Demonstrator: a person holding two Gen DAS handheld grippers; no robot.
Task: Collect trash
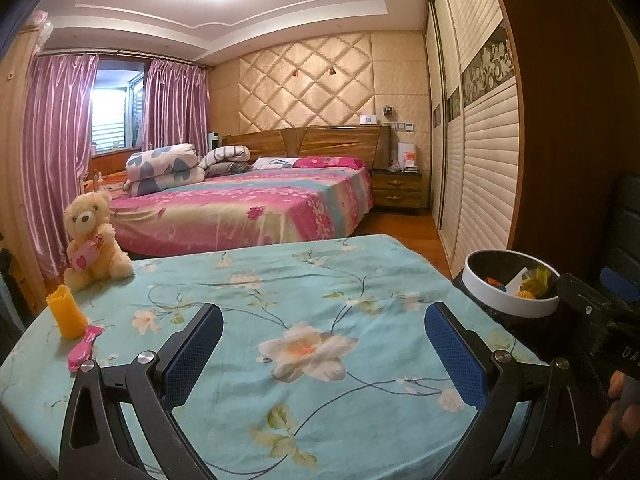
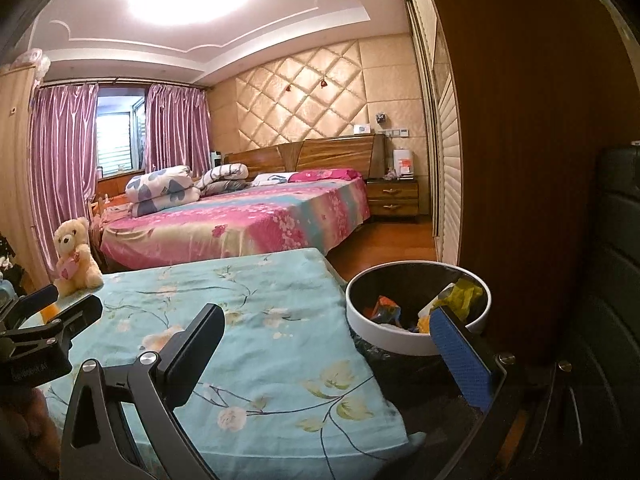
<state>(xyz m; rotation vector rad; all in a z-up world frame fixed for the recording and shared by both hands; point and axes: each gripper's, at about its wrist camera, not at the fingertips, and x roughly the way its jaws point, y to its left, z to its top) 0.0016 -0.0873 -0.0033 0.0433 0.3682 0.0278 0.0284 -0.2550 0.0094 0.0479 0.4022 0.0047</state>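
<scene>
A white-rimmed trash bin (image 1: pixel 512 304) with a black liner stands at the table's right edge; it also shows in the right wrist view (image 2: pixel 384 340). Coloured scraps and a yellow wad (image 2: pixel 460 294) lie inside it. My left gripper (image 1: pixel 324 320) is open and empty above the floral blue tablecloth (image 1: pixel 280 280). My right gripper (image 2: pixel 326 324) is open and empty, its right finger (image 2: pixel 460 356) in front of the bin's rim. The left gripper (image 2: pixel 60 312) appears at the left of the right wrist view.
A teddy bear (image 1: pixel 94 236) sits at the table's far left corner, with a yellow ribbed object (image 1: pixel 68 312) and a pink comb (image 1: pixel 84 348) near it. A bed (image 1: pixel 248 208), nightstand (image 1: pixel 396 190) and wardrobe (image 1: pixel 480 160) lie beyond. A dark chair (image 2: pixel 616 280) stands right.
</scene>
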